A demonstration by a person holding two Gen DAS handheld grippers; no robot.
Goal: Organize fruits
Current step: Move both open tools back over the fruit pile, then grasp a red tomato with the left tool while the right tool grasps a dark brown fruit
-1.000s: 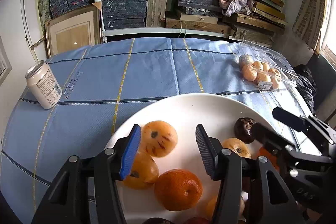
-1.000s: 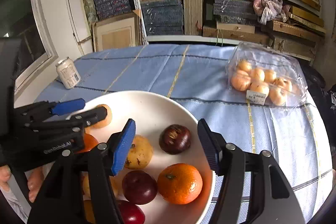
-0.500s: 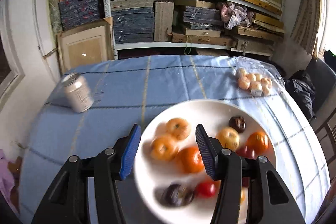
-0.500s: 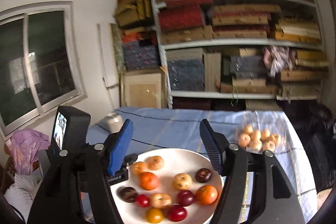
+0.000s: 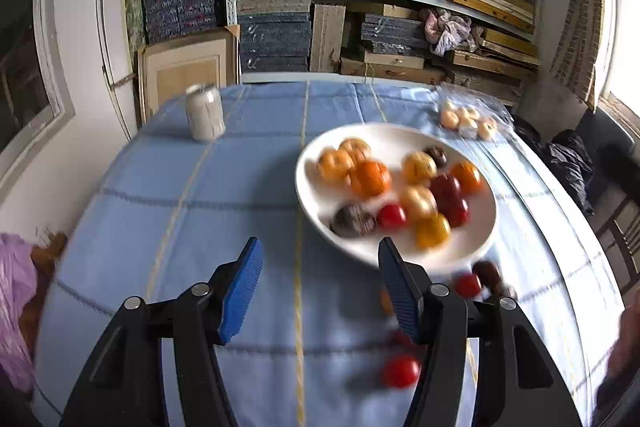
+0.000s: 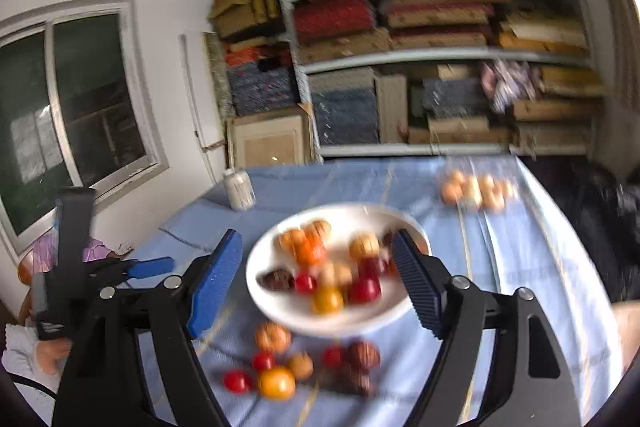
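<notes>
Nearest the cameras, the left gripper (image 5: 318, 287) and the right gripper (image 6: 316, 277) are both empty; the jaws of each are opening, and nothing lies between them. Both are held above the near edge of the surface (image 5: 200, 195), which is covered by a blue cloth.

Just beyond the grippers, a loose group of fruits (image 6: 296, 363) lies on the cloth, close to the near rim of the white plate (image 6: 280, 307): red, orange, yellow and dark pieces, some touching one another. Motion blur prevents an exact count.

On the plate, further fruits are gathered toward its middle. Farther back, a can (image 5: 205, 113) stands upright at the left, and a clear pack of pale fruits (image 5: 468, 119) lies at the right. Shelves of boxes fill the wall behind.

The step in hand is judged to be a reach between placements, with no fruit carried. For the next move, one loose fruit is to be selected, a gripper lowered around it with the jaws kept wide, and the jaws then closed gently, since round fruit is likely to roll when nudged.
</notes>
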